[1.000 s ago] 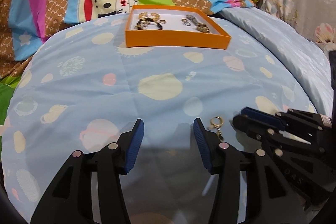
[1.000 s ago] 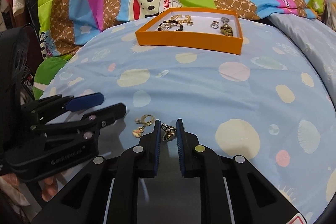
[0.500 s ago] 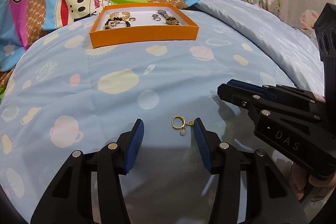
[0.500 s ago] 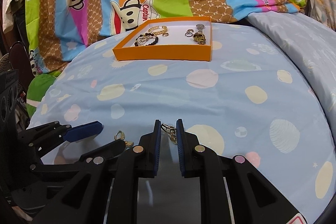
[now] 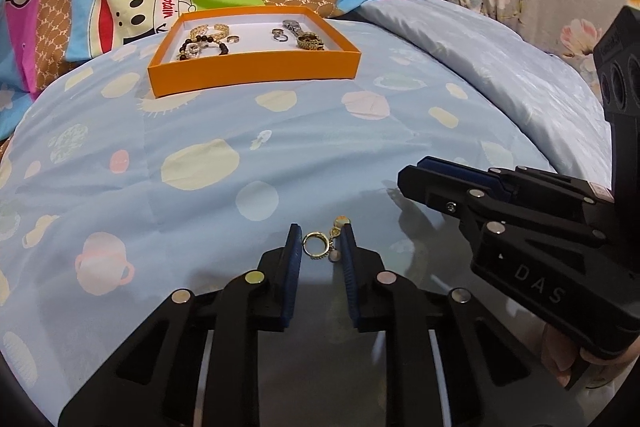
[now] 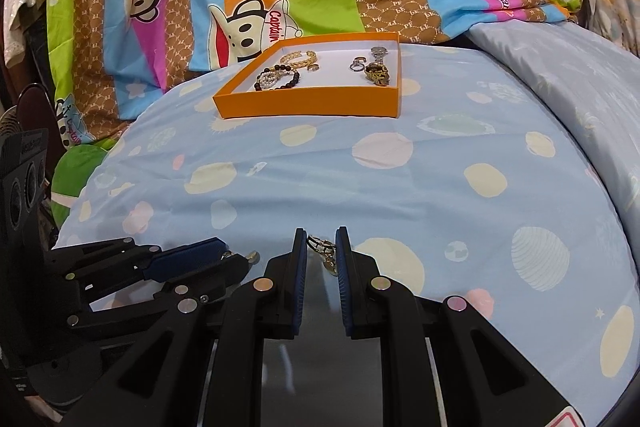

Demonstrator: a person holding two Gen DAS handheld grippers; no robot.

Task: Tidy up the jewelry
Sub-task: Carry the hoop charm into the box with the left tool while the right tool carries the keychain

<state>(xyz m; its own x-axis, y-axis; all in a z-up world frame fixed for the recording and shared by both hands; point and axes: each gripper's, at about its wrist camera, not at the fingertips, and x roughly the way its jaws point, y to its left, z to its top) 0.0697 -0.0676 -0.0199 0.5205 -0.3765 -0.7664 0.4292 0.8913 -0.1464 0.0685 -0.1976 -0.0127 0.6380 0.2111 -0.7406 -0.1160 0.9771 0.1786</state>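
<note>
blue spotted quilt (image 5: 200, 131) with an orange tray (image 5: 256, 69) far back. left gripper (image 5: 319, 247) is closing around a gold earring (image 5: 316, 246) lying between its pads. right gripper (image 6: 321, 251), nearly shut, pinches another earring (image 6: 322, 247).

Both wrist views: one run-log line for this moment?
left gripper: jaws closing around gold earring | right gripper: holds second earring | orange tray: untouched

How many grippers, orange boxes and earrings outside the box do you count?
Grippers: 2 (left gripper, jaws closing around the hoop earring; right gripper, shut on the charm earring)
Orange box: 1
Earrings outside the box: 2
Total: 5
</note>
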